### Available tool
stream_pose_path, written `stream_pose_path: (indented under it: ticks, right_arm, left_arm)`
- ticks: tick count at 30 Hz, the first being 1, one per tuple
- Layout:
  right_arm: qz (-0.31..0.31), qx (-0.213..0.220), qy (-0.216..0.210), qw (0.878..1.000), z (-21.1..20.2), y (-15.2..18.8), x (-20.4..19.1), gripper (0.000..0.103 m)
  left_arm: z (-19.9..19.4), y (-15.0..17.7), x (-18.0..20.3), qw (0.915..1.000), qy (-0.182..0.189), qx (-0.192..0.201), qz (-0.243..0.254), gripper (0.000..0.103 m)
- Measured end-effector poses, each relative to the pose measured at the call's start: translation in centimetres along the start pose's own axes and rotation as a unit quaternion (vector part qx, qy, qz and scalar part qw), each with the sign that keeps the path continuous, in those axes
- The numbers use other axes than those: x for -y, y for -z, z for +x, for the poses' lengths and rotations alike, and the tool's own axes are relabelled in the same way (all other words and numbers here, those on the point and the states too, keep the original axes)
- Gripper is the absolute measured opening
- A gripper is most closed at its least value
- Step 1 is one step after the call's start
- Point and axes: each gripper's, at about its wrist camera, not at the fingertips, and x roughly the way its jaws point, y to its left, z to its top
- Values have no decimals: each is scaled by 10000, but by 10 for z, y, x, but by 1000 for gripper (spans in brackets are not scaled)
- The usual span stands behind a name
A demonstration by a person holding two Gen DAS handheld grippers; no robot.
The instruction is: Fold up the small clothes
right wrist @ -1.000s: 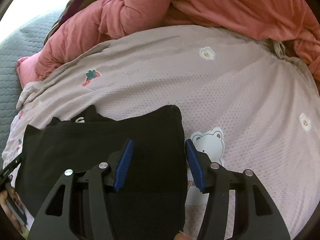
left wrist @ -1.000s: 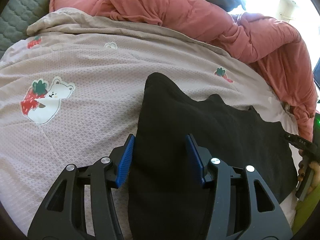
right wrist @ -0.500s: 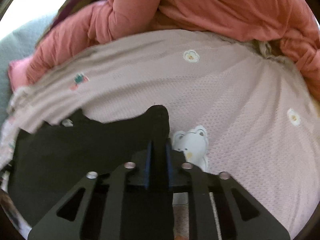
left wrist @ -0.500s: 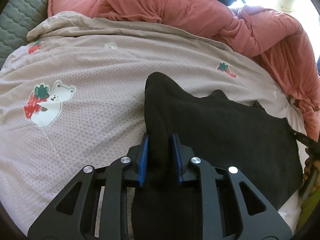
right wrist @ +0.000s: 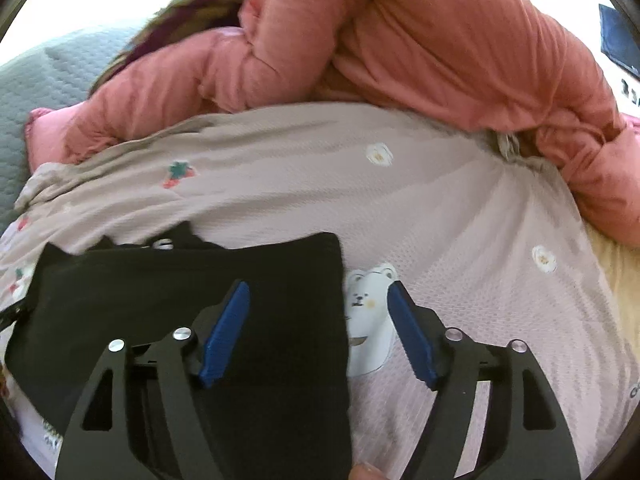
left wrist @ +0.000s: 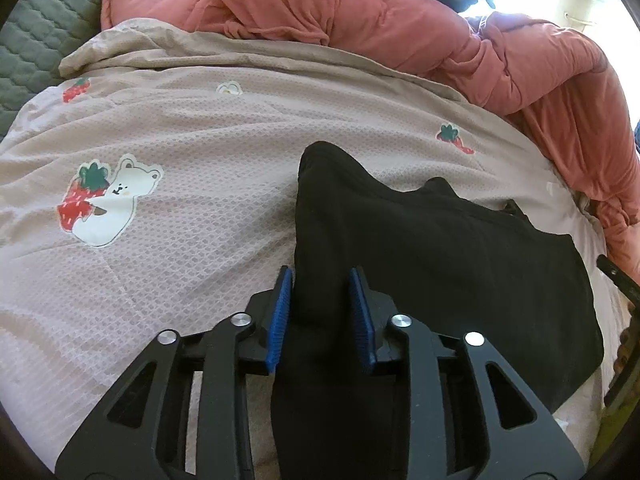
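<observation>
A black garment [left wrist: 440,264] is spread on a pale printed bedsheet [left wrist: 192,240]. Its edge sits between the narrowly parted, opening left gripper [left wrist: 320,312]. The right gripper [right wrist: 316,332] is seen opening wide above it. A pink duvet [right wrist: 440,48] is heaped beyond.

Daylight is blowing out upper corners; fisheye edges are bending and vignetting; right wrist view is smearing the crumpled salmon-pink quilted duvet [right wrist: 460,52].

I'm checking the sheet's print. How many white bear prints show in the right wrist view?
1: a white bear print lies just right of the black garment, between the right gripper's fingers. Others may be hidden under the garment.
</observation>
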Motion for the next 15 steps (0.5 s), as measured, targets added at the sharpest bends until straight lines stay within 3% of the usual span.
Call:
stream_pose_path:
  ticks: [5, 9, 15]
  right_arm:
    - [-194, 201, -438, 9986, -29, 5, -26, 92]
    - [-370, 173, -711, 9966, -42, 11, -49, 95]
    - [-572, 135, -1044, 9928, -55, 16, -82, 97]
  left_arm:
    - [-10, -1, -1, 10000, 52, 30, -41, 32]
    - [-23, -2, -1, 9999, 71, 113, -44, 39]
    - [-42, 0, -1, 9997, -6, 239, 13, 58]
